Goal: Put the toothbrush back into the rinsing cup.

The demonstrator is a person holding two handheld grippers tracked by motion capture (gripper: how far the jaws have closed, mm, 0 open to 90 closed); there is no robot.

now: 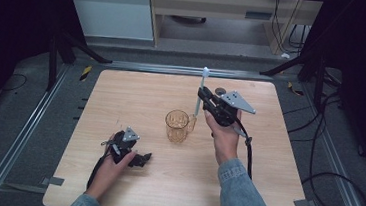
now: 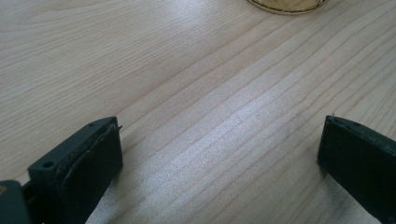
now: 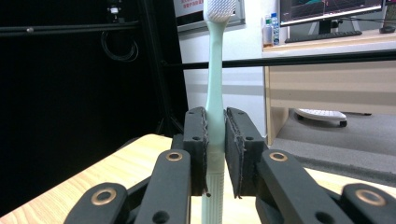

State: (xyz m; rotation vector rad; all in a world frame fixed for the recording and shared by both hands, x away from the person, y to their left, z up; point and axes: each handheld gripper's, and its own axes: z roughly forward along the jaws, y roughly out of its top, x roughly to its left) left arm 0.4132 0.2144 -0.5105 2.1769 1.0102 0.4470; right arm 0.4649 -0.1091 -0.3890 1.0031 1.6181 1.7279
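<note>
A pale green toothbrush [image 3: 215,93] with white bristles stands upright, and my right gripper [image 3: 215,149] is shut on its handle. In the high view the right gripper [image 1: 206,99] holds the toothbrush [image 1: 202,87] above the table, just right of and behind an amber glass mug [image 1: 177,125]. Low over the near-left part of the table, my left gripper [image 1: 142,159] points right toward the mug. In the left gripper view its jaws stand wide apart with only bare wood between them, and the mug's base [image 2: 287,4] shows at the top edge.
The wooden table [image 1: 136,94] sits on a dark floor with metal rails on both sides. A small round grey object [image 1: 220,91] lies near the far edge behind the right gripper. Cables trail on the floor at the right.
</note>
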